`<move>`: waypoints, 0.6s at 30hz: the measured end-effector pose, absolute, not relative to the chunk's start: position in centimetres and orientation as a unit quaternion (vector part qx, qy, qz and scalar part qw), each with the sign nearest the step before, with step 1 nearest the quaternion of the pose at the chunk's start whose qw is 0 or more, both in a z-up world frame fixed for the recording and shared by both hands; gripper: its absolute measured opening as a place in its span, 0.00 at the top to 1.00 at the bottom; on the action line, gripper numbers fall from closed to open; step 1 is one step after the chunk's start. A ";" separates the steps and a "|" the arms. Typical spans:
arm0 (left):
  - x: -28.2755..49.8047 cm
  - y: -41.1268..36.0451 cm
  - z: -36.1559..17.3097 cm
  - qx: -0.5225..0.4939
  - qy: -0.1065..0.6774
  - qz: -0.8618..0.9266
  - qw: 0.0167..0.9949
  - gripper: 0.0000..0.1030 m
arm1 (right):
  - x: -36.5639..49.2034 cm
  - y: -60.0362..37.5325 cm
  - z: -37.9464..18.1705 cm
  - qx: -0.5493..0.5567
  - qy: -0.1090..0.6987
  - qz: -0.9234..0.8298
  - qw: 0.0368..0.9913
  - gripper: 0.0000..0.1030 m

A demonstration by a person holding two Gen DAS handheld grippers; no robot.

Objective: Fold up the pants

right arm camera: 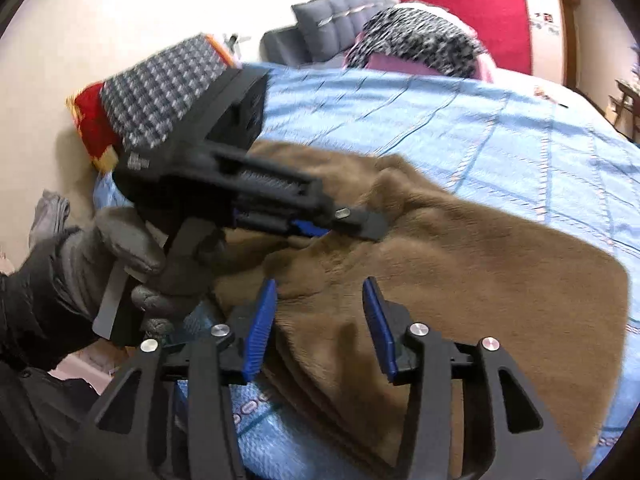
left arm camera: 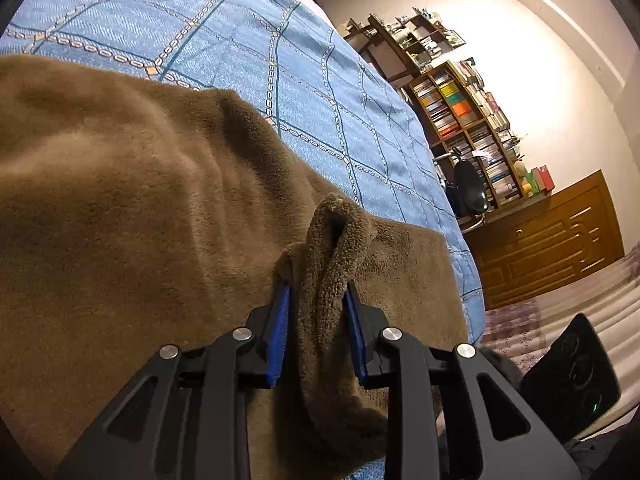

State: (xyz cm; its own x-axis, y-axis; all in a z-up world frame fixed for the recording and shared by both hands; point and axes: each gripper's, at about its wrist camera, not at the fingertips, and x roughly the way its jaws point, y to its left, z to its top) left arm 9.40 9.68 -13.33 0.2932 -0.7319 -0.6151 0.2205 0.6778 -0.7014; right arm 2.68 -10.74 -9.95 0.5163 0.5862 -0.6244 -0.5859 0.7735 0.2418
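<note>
Brown fleece pants [left arm camera: 120, 200] lie spread on a bed with a blue patterned cover [left arm camera: 280, 40]. My left gripper [left arm camera: 318, 284] is shut on a raised fold of the pants near the bed's edge, with the fabric bunched between its blue pads. In the right wrist view the pants [right arm camera: 480, 280] fill the middle. There a gloved hand [right arm camera: 100, 264] holds the left gripper [right arm camera: 360, 226] low over the cloth. My right gripper [right arm camera: 320, 282] stands open just above the pants' near edge, and its blue pads [right arm camera: 262, 320] are clear of the fabric.
A houndstooth and red pillow [right arm camera: 160, 92] and a speckled one [right arm camera: 416, 36] lie at the bed's far end. A bookshelf [left arm camera: 460, 112], an office chair [left arm camera: 468, 188] and a wooden cabinet [left arm camera: 552, 240] stand beyond the bed. A black device [left arm camera: 572, 380] sits on the floor.
</note>
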 end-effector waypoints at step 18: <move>6.9 8.5 -6.4 -0.180 0.442 -0.243 0.845 0.45 | 0.1 -24.8 -11.9 0.068 0.385 0.147 0.909 0.55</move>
State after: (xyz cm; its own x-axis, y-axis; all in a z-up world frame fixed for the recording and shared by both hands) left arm 6.89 8.54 -6.40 0.4913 -0.5691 -0.6593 0.2511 0.8174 -0.5185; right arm 0.09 -24.76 -11.94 0.6602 0.3186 -0.6802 -0.2140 0.9478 0.2363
